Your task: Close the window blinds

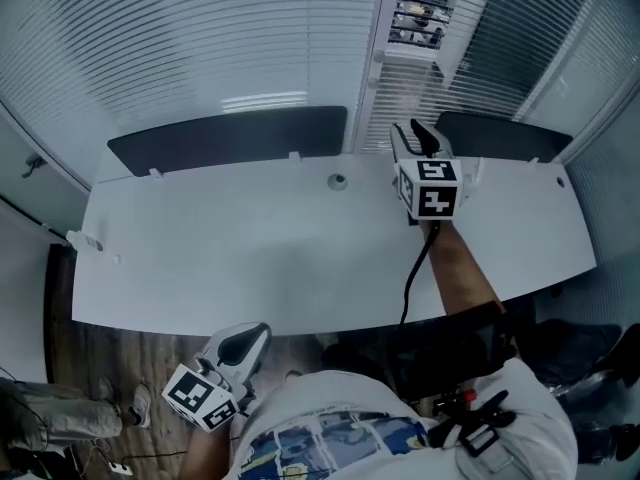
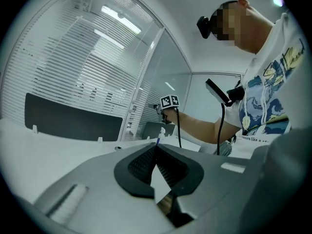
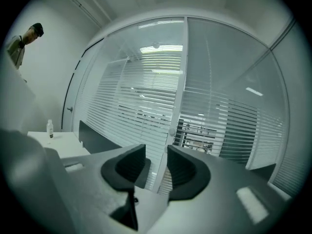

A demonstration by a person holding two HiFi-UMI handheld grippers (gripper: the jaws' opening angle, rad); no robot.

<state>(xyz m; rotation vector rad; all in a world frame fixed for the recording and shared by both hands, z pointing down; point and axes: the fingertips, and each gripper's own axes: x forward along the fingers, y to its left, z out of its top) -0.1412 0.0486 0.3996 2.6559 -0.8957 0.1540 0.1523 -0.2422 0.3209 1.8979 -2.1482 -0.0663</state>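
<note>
White slatted blinds (image 1: 230,38) hang behind the glass wall beyond the desk. Their slats are tilted partly open, and shelves show through a narrow panel (image 1: 420,13). A white upright post with small knobs (image 1: 378,58) divides the panes. My right gripper (image 1: 418,133) is held over the desk's far edge, just right of that post. It is open, and in the right gripper view (image 3: 156,162) the post (image 3: 171,130) shows through the narrow gap, apart from the pads. My left gripper (image 1: 255,336) hangs low off the desk's near edge, shut on nothing (image 2: 156,152).
The white desk (image 1: 300,258) runs between me and the glass, with dark low screens (image 1: 230,138) along its back edge. A small bottle (image 1: 85,240) stands at its left end and a grommet (image 1: 338,181) near the middle. Another person (image 3: 22,43) stands at far left.
</note>
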